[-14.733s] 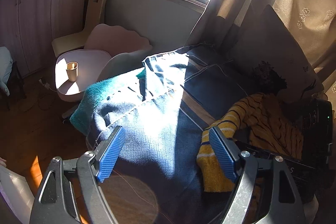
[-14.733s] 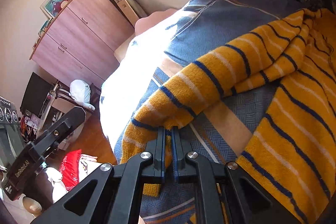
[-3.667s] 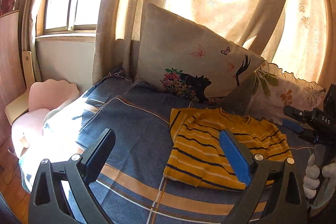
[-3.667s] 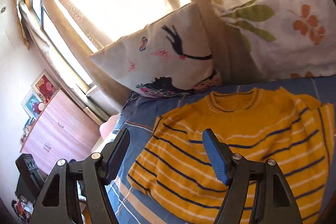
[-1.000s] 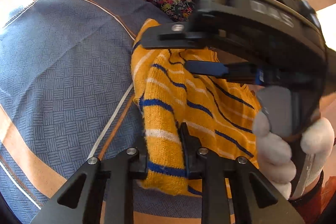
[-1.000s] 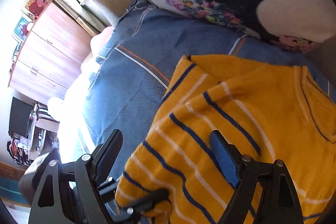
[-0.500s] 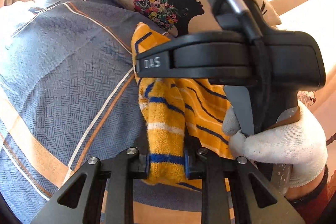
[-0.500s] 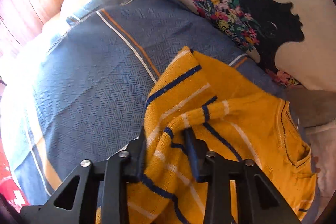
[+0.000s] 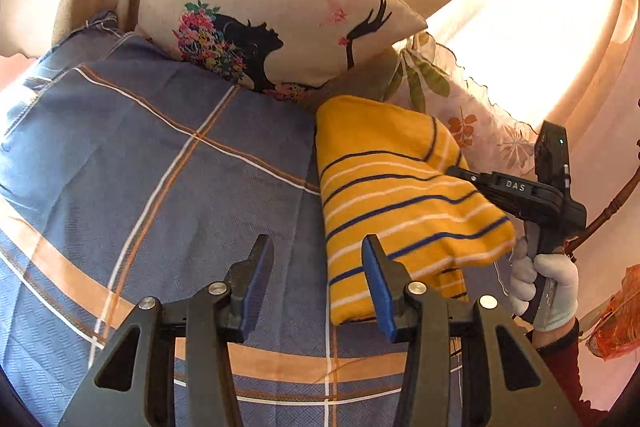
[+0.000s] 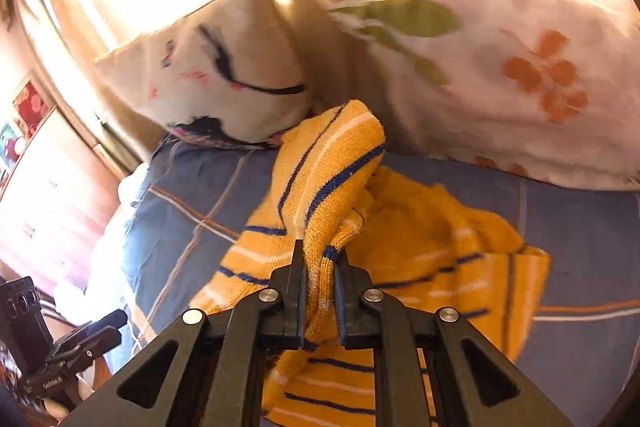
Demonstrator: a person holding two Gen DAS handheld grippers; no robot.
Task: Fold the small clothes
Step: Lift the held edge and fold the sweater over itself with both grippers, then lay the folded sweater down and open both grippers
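Note:
A yellow sweater with navy and white stripes (image 9: 392,183) lies folded over on the blue checked bedspread (image 9: 152,155), right of centre in the left wrist view. My left gripper (image 9: 318,267) is open and empty, its right pad just by the sweater's near left edge. My right gripper (image 10: 320,267) is shut on a fold of the sweater (image 10: 320,187) and holds it raised over the rest of the garment. It also shows in the left wrist view (image 9: 520,191) at the sweater's right side, held by a white-gloved hand.
A cream pillow with a black woman's silhouette (image 9: 264,19) and a white floral pillow (image 10: 500,67) lean against sunlit curtains at the bed's head. A wooden wardrobe (image 10: 44,187) stands at far left. An orange object (image 9: 616,319) sits at the right edge.
My left gripper has let go of the sweater and opened, pulling back to the left. My right gripper has carried its fold over to the right, so the sweater now lies doubled.

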